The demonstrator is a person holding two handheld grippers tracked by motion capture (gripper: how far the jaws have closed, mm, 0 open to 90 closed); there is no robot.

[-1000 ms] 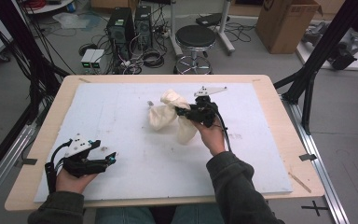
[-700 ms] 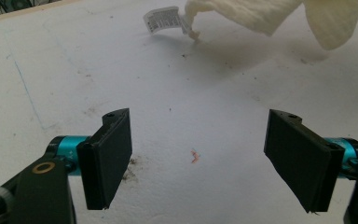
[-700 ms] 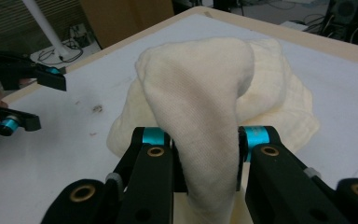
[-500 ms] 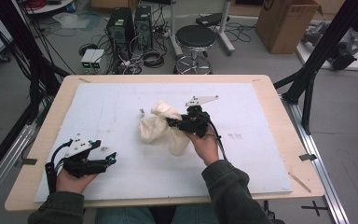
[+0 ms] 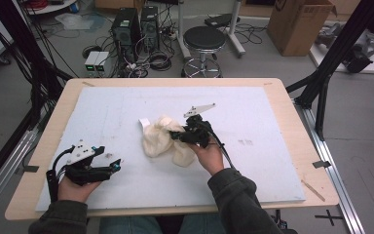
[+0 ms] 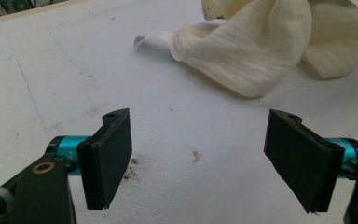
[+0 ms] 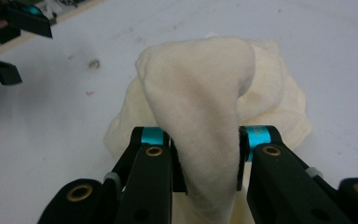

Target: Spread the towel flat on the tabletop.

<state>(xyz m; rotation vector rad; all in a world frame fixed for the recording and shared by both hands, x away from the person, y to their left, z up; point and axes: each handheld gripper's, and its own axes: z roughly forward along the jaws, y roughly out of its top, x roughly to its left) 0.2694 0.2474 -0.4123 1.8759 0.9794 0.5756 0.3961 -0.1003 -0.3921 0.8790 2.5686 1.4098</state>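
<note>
Right gripper (image 5: 177,137) clamps a fold of the cloth (image 5: 158,139) — bunched mid-tabletop (image 5: 272,112). Left gripper (image 5: 117,165) rests well apart — jaws wide, holding nothing.

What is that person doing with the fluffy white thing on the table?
A person is working at a table with a hand-held gripper in each hand. The right hand-held gripper is shut on a fold of a crumpled cream cloth near the middle of the white board. The left hand-held gripper sits apart from it, jaws wide open and holding nothing, pointing toward the cloth.
</note>
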